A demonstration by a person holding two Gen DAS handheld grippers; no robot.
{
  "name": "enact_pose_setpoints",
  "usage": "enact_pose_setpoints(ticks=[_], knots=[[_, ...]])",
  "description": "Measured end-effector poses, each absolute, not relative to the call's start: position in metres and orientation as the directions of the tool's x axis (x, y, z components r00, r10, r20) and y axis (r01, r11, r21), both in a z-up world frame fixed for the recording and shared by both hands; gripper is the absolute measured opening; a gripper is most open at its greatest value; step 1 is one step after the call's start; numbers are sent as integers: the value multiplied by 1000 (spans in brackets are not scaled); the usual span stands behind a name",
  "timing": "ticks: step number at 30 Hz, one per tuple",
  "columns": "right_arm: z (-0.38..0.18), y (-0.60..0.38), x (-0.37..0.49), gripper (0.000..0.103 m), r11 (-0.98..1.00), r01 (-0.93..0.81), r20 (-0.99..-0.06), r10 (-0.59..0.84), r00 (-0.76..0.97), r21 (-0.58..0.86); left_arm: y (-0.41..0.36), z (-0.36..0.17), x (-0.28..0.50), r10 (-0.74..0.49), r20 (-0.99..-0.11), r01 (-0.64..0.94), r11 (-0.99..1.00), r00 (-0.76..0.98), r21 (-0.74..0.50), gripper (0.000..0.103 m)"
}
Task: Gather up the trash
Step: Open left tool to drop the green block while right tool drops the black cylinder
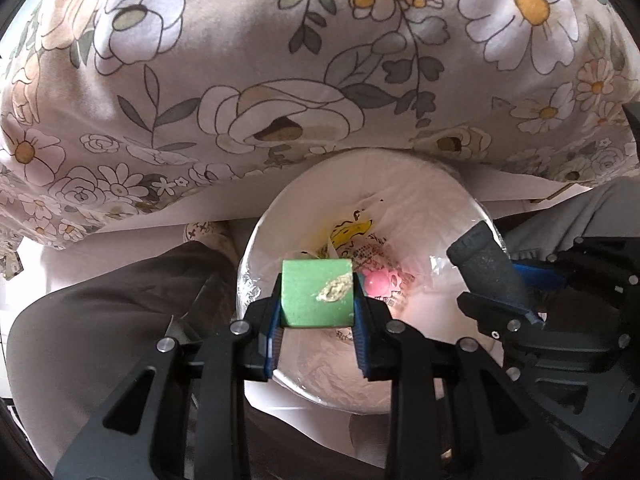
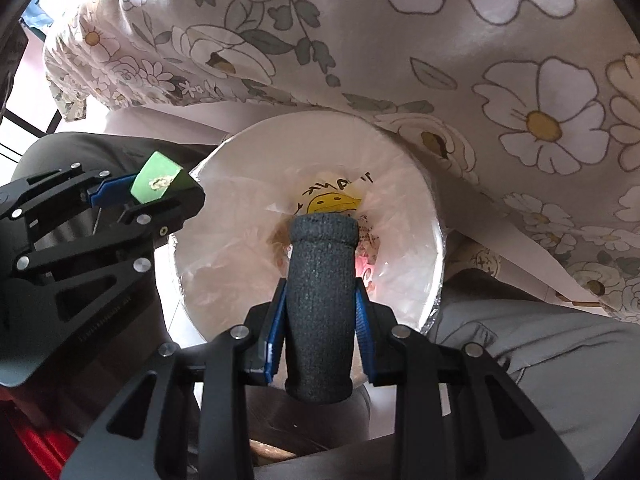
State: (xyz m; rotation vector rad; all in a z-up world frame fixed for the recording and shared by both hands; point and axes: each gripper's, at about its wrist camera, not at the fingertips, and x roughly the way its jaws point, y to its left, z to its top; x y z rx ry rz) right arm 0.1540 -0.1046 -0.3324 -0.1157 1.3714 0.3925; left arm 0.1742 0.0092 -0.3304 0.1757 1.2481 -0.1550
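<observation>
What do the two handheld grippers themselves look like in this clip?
Both match: the left gripper and right gripper have matte black angular linkage arms with triangular cut-outs, round silver pivot pins, and ribbed blue pads on the fingers. No cables, sleeves or hands show.

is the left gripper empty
No, the left gripper is shut on a green block above the bin.

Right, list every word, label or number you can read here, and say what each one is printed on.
Nothing can be quoted with confidence.
Yellow smiley-face wrapper inside the white lined trash bin: black handwritten-style lettering above the face, illegible.
Pink-and-white printed wrapper beside it: print too small and blurred.
</observation>
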Motion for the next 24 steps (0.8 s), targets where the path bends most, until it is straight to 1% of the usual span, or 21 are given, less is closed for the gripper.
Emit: enact_pose_setpoints(ticks=[24], knots=[[-340, -102, 156, 33, 936, -322, -974, 190, 121, 143, 4, -345, 179, -6, -961, 217, 974, 277, 56, 30]])
